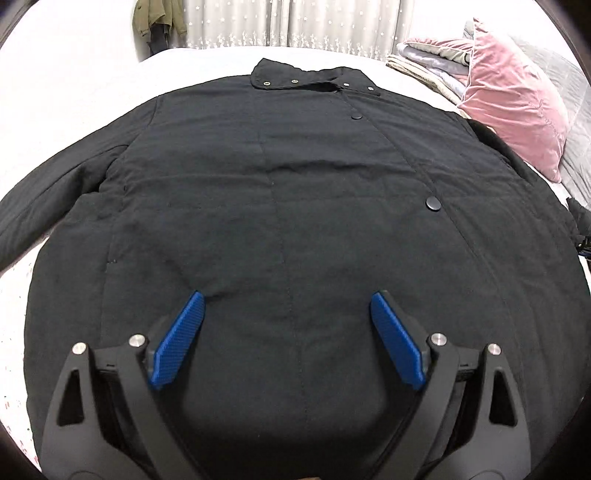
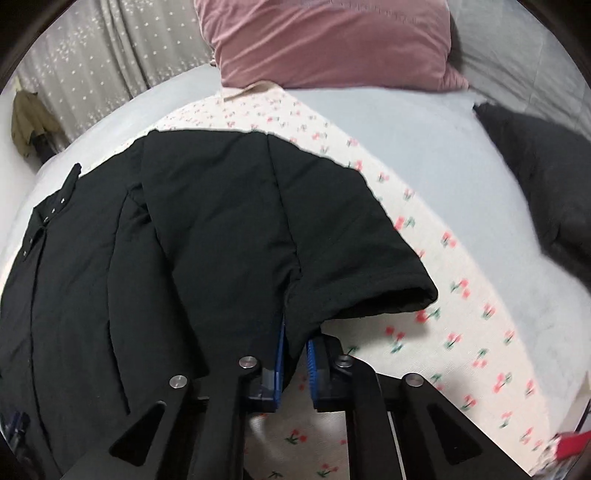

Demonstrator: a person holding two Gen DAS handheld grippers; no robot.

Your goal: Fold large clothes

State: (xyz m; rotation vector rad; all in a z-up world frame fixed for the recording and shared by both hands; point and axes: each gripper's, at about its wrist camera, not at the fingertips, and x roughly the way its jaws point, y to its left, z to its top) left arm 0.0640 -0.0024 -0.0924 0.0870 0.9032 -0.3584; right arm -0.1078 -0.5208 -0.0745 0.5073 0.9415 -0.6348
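A large black padded jacket [image 1: 288,192] lies face up on the bed, collar at the far end, snap buttons down its front. My left gripper [image 1: 288,306] hovers over the jacket's lower front, its blue pads [image 1: 179,339] spread wide with nothing between them. In the right wrist view the jacket's sleeve [image 2: 295,236] runs toward the camera. My right gripper [image 2: 295,343] is shut on the sleeve near its cuff, black fabric pinched between the blue pads [image 2: 312,363]. The open cuff end [image 2: 406,299] hangs just to the right of the grip.
A pink velvet pillow [image 1: 513,107] and folded blankets [image 1: 428,62] lie at the head of the bed. A cherry-print sheet [image 2: 461,325] covers the mattress beside the jacket. A dark cushion [image 2: 546,184] rests at the right. Curtains [image 1: 277,22] hang behind.
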